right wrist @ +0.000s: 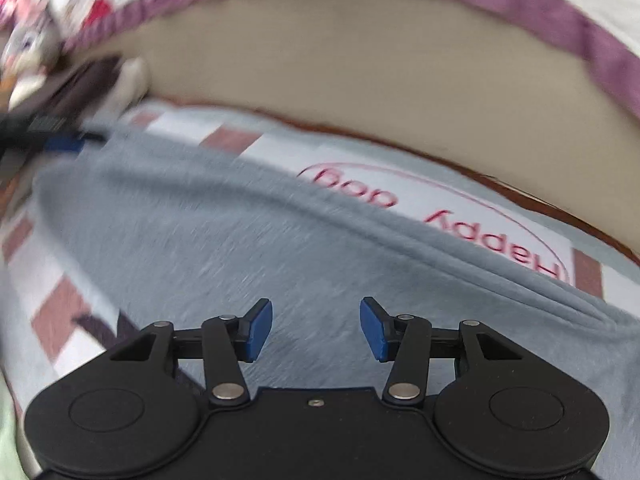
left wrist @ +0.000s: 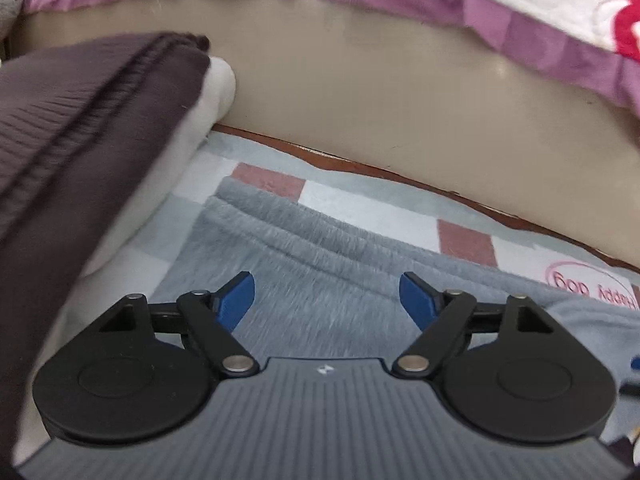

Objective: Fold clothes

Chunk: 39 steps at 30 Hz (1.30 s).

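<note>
Left wrist view: the left gripper (left wrist: 327, 300) hovers with jaws wide apart and empty over a grey fleece garment (left wrist: 320, 280), which lies flat on a checked blanket (left wrist: 464, 236), beside a stack of folded clothes (left wrist: 80, 140). The fleece looks soft, light and limp; its layered far edge seems the best hold

Right wrist view: the right gripper (right wrist: 316, 330) is likewise spread and empty above the same fuzzy cloth

Grey garment (left wrist: 320, 280) on checked blanket (left wrist: 264, 176)
</note>
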### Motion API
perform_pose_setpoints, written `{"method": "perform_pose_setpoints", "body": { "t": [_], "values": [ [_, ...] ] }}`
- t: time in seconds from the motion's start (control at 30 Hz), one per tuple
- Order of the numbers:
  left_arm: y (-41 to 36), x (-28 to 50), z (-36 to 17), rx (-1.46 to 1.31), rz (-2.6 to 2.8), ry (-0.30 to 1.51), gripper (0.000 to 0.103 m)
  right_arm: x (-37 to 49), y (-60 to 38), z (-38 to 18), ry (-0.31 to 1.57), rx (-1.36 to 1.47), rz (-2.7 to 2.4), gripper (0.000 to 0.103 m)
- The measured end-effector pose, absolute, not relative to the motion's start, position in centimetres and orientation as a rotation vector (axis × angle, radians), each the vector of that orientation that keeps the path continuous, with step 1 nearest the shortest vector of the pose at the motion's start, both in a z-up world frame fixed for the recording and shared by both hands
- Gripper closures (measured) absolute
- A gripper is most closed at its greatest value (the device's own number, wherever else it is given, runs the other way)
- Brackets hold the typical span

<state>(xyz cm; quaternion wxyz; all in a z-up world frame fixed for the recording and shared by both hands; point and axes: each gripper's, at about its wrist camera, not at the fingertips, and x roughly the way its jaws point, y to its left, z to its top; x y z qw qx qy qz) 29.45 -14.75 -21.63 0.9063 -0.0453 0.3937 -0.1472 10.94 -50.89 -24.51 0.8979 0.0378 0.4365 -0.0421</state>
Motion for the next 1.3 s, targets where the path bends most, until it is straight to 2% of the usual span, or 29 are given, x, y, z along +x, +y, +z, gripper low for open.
{"method": "perform_pose_setpoints", "body": {
  "t": [0.13,0.2,0.23,0.27,0.37,0.5,0.7,0.73,0.77,0.83,0.9,0.97,1.2,1.3],
  "values": [
    [-16.0,29.8,-22.4,0.019,-0.285,0.782,0.022,12.5,-51.4,-24.8,0.918,0.030,-0.027,0.049],
    [-16.6,30.0,-22.9,0.074,-0.276,0.766,0.052,14.1,-51.5,-25.2,0.940,0.038,0.013,0.049],
    [-16.9,30.1,-23.1,0.102,-0.271,0.758,0.082,14.7,-51.4,-25.5,0.947,0.043,0.029,0.049],
    [-17.2,30.2,-23.3,0.130,-0.266,0.750,0.100,15.3,-51.4,-25.7,0.954,0.047,0.044,0.049],
    [-15.8,30.0,-22.1,0.029,-0.226,0.689,0.100,16.2,-50.9,-26.0,0.937,0.053,0.050,0.043],
    [-15.7,29.6,-21.6,0.065,-0.215,0.595,0.100,16.9,-50.6,-26.3,0.885,0.060,0.038,0.043],
    [-14.5,30.6,-22.3,0.022,-0.193,0.629,0.094,18.3,-50.6,-26.5,0.839,0.106,-0.068,0.043],
    [-14.0,30.7,-22.1,0.001,-0.197,0.638,0.083,18.6,-50.5,-26.5,0.837,0.105,-0.082,0.043],
    [-13.5,30.9,-21.9,-0.031,-0.214,0.656,0.067,18.9,-50.3,-26.5,0.839,0.090,-0.091,0.042],
    [-12.7,31.2,-21.6,-0.087,-0.257,0.692,0.057,19.8,-50.0,-26.4,0.847,0.056,-0.111,0.040],
    [-13.1,31.5,-21.9,-0.063,-0.288,0.736,0.057,20.6,-50.0,-26.3,0.864,0.048,-0.134,0.032],
    [-13.8,31.5,-22.4,0.022,-0.193,0.739,0.057,21.3,-50.2,-26.4,0.883,0.058,-0.154,0.030],
    [-13.7,31.1,-21.1,0.093,-0.057,0.749,0.058,19.7,-49.5,-24.4,0.836,-0.008,-0.314,0.031],
    [-13.5,30.9,-20.0,0.051,-0.082,0.783,0.057,17.5,-48.9,-22.5,0.770,0.087,-0.240,0.031]
  ]
}}
